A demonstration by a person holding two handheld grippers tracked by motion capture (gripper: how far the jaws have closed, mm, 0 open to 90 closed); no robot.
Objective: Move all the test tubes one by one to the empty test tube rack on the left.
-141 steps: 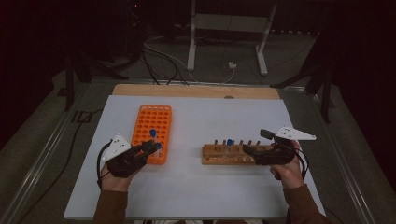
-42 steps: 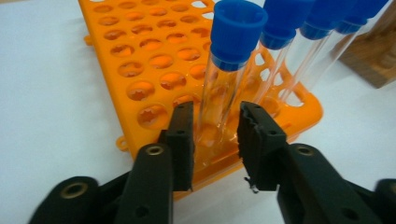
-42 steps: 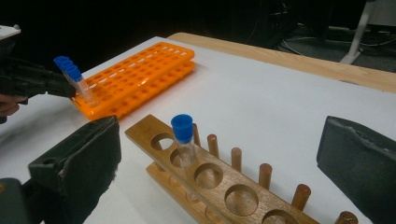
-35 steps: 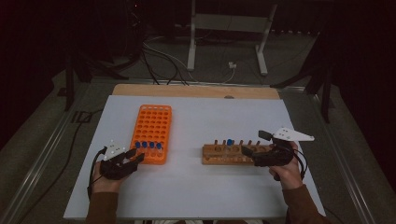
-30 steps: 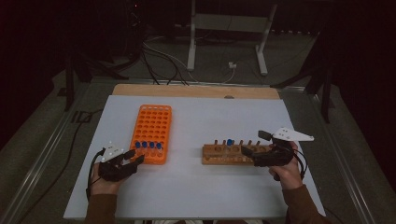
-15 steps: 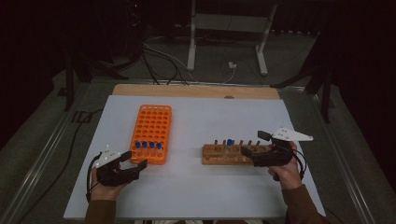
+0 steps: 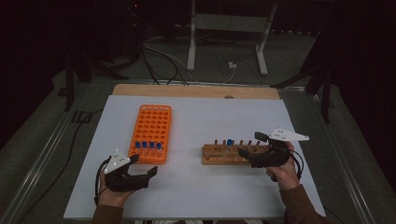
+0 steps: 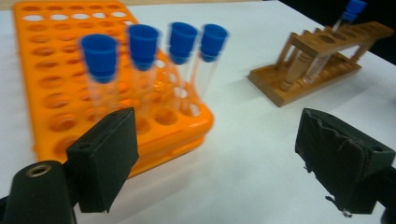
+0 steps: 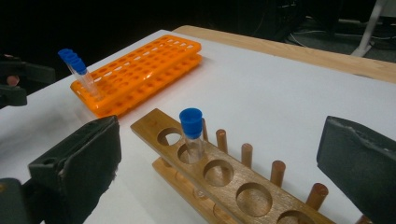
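Tubes (image 7: 148, 145) with blue caps, 4 in a row, stand in the near end of the orange rack (image 7: 151, 133). Left gripper (image 7: 144, 167), at 7 o'clock of the rack, has just been opening its jaws; nothing is between them. Right gripper (image 7: 243, 152) has wide, empty jaws at the wooden rack (image 7: 224, 154), which holds 1 capped tube (image 7: 229, 143).

The right gripper (image 9: 219, 168) is showing its two black jaws standing wide apart at seven and four o'clock, with nothing between the pads. Between them, a wooden rack (image 9: 224, 175) is running from the centre toward five o'clock, its row of round holes facing up and pegs lining its far side. One clear tube with a blue cap (image 9: 192, 133) is standing upright in the second hole. At ten o'clock, an orange rack (image 9: 144, 70) is lying on the white tabletop (image 9: 280, 88), carrying blue-capped tubes (image 9: 77, 70) at its near end.
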